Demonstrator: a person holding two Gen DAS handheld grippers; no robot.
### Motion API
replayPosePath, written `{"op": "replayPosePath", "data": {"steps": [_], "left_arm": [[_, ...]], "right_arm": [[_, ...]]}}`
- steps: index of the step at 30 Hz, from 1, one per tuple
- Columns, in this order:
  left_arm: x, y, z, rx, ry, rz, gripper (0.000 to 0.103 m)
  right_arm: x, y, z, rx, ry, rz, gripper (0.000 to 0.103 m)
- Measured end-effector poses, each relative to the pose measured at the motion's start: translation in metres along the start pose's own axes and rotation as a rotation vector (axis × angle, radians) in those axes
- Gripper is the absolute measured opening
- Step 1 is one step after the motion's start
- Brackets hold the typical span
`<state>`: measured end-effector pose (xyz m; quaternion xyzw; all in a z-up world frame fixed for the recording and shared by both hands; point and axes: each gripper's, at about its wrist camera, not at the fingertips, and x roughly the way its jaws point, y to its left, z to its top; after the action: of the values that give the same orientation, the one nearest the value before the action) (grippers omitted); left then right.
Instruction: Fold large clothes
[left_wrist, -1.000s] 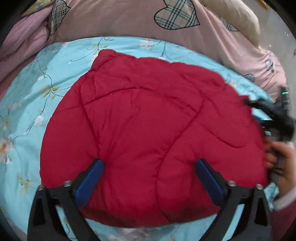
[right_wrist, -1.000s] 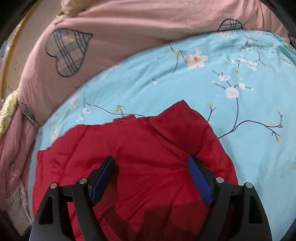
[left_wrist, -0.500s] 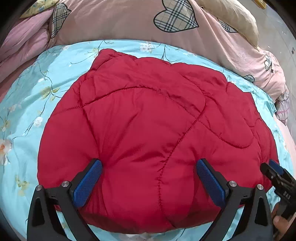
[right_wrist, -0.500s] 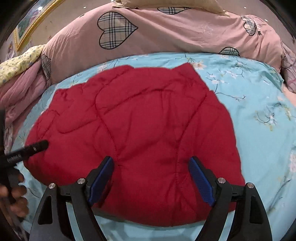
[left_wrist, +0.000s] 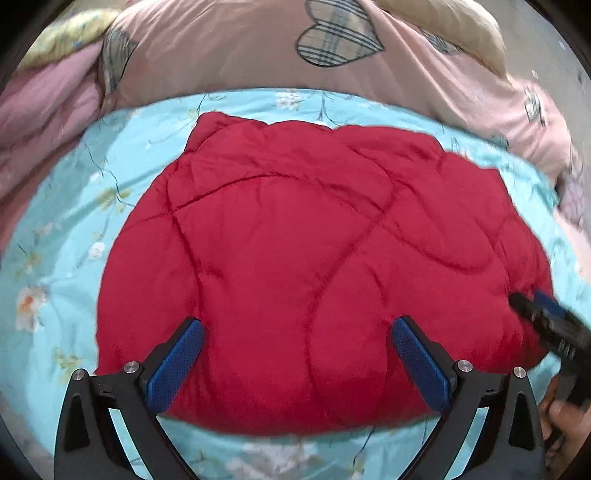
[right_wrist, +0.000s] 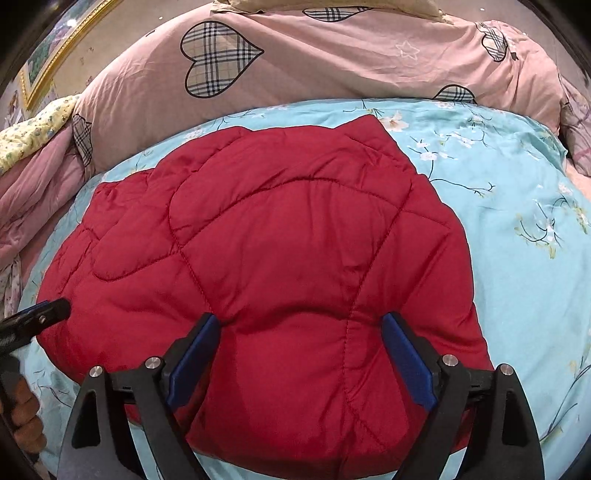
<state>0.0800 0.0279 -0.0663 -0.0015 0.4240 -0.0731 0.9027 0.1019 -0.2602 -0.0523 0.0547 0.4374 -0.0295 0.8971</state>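
A red quilted padded garment (left_wrist: 314, 258) lies folded in a compact bundle on the light blue floral bedsheet (left_wrist: 74, 229); it also shows in the right wrist view (right_wrist: 280, 251). My left gripper (left_wrist: 295, 332) is open and empty, held above the bundle's near edge. My right gripper (right_wrist: 301, 325) is open and empty, also above the near part of the bundle. The right gripper's tip shows at the right edge of the left wrist view (left_wrist: 543, 317). The left gripper's tip shows at the left edge of the right wrist view (right_wrist: 37, 317).
A pink duvet with plaid hearts (right_wrist: 295, 62) is piled along the far side of the bed. Pink and yellow bedding (right_wrist: 33, 147) lies at the far left. A gold picture frame (right_wrist: 48, 48) hangs on the wall behind.
Both grippers have drawn back from the garment, so more of the bundle shows. The right gripper swung from the bundle's right corner to face its whole near side.
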Motion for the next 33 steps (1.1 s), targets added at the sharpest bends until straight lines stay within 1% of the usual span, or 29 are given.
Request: {"op": "replayPosePath", "data": {"steps": [3, 8, 12, 14, 17, 24, 26, 27, 29, 33], "left_arm": [[0.003, -0.002, -0.005, -0.03, 0.024, -0.004, 0.103], [0.015, -0.01, -0.005, 0.024, 0.048, 0.038, 0.103], [0.017, -0.01, -0.003, 0.02, 0.05, 0.044, 0.103], [0.017, -0.01, -0.003, 0.015, 0.044, 0.042, 0.103], [0.015, -0.012, -0.005, 0.013, 0.037, 0.047, 0.103], [0.016, -0.01, -0.006, 0.022, 0.04, 0.046, 0.103], [0.016, -0.011, -0.006, 0.026, 0.039, 0.048, 0.103], [0.016, -0.012, -0.007, 0.031, 0.038, 0.051, 0.103], [0.016, -0.014, -0.008, 0.034, 0.034, 0.056, 0.103], [0.016, -0.015, -0.009, 0.036, 0.031, 0.058, 0.103]], "right_arm": [[0.001, 0.001, 0.0, -0.005, 0.0, -0.002, 0.091], [-0.001, 0.002, -0.002, -0.005, 0.002, -0.002, 0.091], [-0.011, 0.007, -0.003, -0.016, 0.0, -0.004, 0.091], [-0.022, 0.013, -0.005, -0.028, -0.019, 0.018, 0.091], [-0.037, 0.022, -0.009, -0.05, -0.057, 0.01, 0.091], [-0.032, 0.039, -0.008, -0.104, -0.002, 0.042, 0.091], [-0.027, 0.045, -0.011, -0.127, 0.016, 0.026, 0.092], [-0.02, 0.048, -0.013, -0.149, 0.031, 0.003, 0.092], [-0.015, 0.05, -0.015, -0.163, 0.042, -0.017, 0.095], [-0.007, 0.041, -0.014, -0.134, 0.057, -0.012, 0.098]]}}
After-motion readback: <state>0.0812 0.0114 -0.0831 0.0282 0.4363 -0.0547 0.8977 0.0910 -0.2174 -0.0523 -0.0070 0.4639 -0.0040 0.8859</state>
